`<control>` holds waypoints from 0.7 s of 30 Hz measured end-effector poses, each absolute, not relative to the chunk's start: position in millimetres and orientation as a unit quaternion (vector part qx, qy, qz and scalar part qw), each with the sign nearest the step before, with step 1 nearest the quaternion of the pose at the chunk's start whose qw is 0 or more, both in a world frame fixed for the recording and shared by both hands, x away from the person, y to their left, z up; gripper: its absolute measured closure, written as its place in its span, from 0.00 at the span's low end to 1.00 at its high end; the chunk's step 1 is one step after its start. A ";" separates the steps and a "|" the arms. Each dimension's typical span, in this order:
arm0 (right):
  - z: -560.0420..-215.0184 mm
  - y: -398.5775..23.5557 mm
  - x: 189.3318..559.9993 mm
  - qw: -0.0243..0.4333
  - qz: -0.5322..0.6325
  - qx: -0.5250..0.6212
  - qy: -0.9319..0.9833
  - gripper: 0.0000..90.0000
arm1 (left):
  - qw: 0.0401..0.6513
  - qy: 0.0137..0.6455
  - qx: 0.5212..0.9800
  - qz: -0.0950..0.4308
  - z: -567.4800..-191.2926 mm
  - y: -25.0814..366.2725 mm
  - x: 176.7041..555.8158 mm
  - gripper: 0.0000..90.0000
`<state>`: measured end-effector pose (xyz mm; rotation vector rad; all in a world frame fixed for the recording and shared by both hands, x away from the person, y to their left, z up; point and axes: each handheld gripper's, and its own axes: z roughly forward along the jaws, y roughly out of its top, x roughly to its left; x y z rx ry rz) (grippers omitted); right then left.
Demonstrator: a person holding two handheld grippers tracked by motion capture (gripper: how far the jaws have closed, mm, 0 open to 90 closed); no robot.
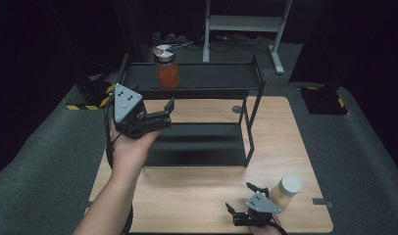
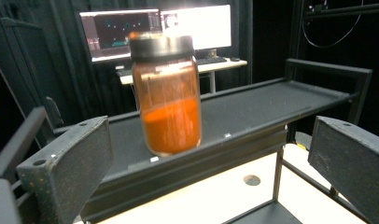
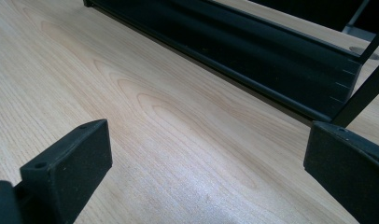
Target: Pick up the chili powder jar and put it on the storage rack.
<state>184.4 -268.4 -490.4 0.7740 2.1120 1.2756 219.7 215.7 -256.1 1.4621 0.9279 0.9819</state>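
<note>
A glass jar (image 1: 167, 68) with orange contents and a dark lid stands upright at the left of the black rack's top shelf (image 1: 211, 76). My left gripper (image 1: 170, 111) hovers open in front of and below that shelf, apart from the jar. In the left gripper view the jar (image 2: 166, 98) sits ahead between the spread jaws, and the left gripper (image 2: 211, 163) holds nothing. My right gripper (image 1: 239, 196) rests low at the table's near edge, open and empty. A pale-filled jar (image 1: 285, 191) with a white lid stands just to its right.
The black two-tier rack (image 1: 248, 127) takes up the middle of the wooden table (image 1: 187, 196); its lower shelf (image 3: 253, 60) lies ahead of the right gripper (image 3: 206, 172). Monitors (image 2: 155, 28) glow behind the rack. Dark carpet surrounds the table.
</note>
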 end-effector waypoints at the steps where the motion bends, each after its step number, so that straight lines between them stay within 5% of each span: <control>1: -490.4 -268.4 184.4 0.274 0.474 0.288 0.785 0.00 | 0.545 0.392 0.617 0.411 -259.0 216.2 219.5 0.00; 21: -490.4 -267.9 184.2 0.275 0.473 0.287 0.786 0.00 | 0.532 0.411 0.642 0.369 -328.2 226.1 210.0 0.00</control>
